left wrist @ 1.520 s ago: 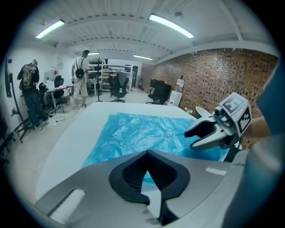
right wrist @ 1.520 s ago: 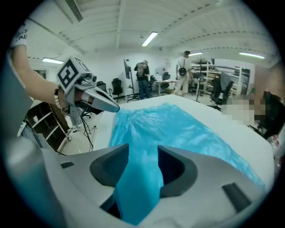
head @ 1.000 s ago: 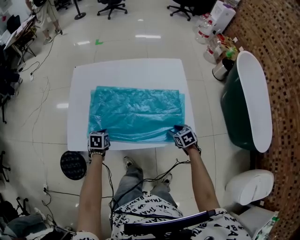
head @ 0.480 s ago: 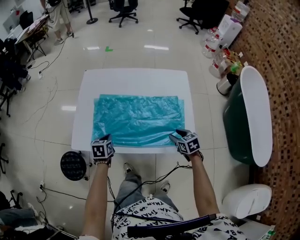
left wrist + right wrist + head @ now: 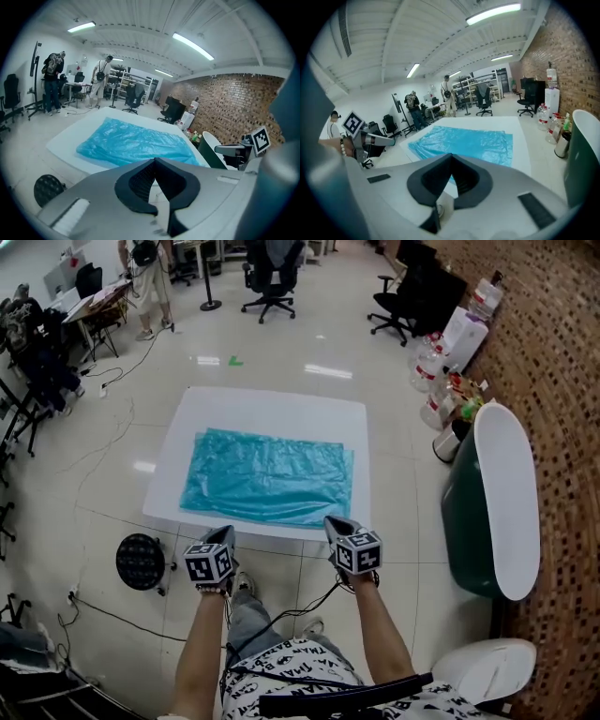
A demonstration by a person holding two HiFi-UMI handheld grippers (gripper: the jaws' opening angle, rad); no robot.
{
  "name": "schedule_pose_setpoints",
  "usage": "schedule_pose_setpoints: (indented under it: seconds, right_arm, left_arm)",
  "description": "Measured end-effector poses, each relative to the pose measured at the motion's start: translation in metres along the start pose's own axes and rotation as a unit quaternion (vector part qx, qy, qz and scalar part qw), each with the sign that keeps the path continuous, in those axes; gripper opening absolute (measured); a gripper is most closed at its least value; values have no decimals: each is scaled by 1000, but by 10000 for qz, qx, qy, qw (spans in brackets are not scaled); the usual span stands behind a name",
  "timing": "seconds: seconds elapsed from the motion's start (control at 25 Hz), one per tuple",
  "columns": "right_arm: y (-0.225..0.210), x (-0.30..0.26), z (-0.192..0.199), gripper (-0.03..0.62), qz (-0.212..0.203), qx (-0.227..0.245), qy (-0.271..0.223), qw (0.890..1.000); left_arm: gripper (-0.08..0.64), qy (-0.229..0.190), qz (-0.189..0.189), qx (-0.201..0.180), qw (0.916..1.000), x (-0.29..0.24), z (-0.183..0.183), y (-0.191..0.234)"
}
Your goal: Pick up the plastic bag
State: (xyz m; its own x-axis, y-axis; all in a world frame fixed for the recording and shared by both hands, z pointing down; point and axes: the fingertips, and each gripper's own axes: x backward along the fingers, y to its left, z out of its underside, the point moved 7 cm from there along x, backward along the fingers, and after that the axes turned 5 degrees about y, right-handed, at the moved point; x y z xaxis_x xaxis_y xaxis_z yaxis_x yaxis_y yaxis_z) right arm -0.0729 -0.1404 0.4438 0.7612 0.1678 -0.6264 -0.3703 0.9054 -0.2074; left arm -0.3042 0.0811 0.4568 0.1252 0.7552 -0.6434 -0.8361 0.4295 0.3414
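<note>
The blue plastic bag (image 5: 267,476) lies flat and wrinkled on a white sheet (image 5: 272,404) spread on the floor. My left gripper (image 5: 228,533) hovers over the floor tiles just short of the sheet's near edge, jaws shut and empty. My right gripper (image 5: 334,522) is at the same edge further right, shut as well, with nothing between its jaws. Neither touches the bag. In the left gripper view the bag (image 5: 136,143) lies ahead past the joined jaw tips (image 5: 154,160). The right gripper view shows the bag (image 5: 468,143) beyond its own closed tips (image 5: 451,155).
A dark green tub with a white lid (image 5: 492,502) stands to the right by the brick wall. A black round disc (image 5: 141,562) sits on the floor at the left, with cables nearby. Bottles (image 5: 441,381), office chairs (image 5: 272,277) and a standing person (image 5: 150,277) are at the far side.
Both grippers have drawn back from the bag's near corners, off the sheet toward me. The bag stays flat on the sheet. The head view has lifted toward the room.
</note>
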Motion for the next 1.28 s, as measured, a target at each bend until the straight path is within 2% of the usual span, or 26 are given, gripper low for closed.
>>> schedule_pose_setpoints:
  seconds: [0.16,0.36,0.52,0.8,1.28]
  right_arm:
    - [12,21,-4,0,82,-175,-349,9992]
    - [37,30,-5,0,-245,-542,-460,9972]
    - [56,30,-2,0,22,-813,-546,9952]
    - [89,25,0,2,453,-944,-674,9922]
    - [99,29,6,5,830,-724,-351,9933]
  left_arm:
    - [2,-265,121,-12,9996,19,2,-20]
    - [2,-437,349,-417,9976,32,-16,-26]
    - [2,-444,506,-581,9960,38,-20,-23]
    - [2,-407,711,-775,9936,44,-27,-5]
    - [2,-306,946,-859,9913,43,-17,-11]
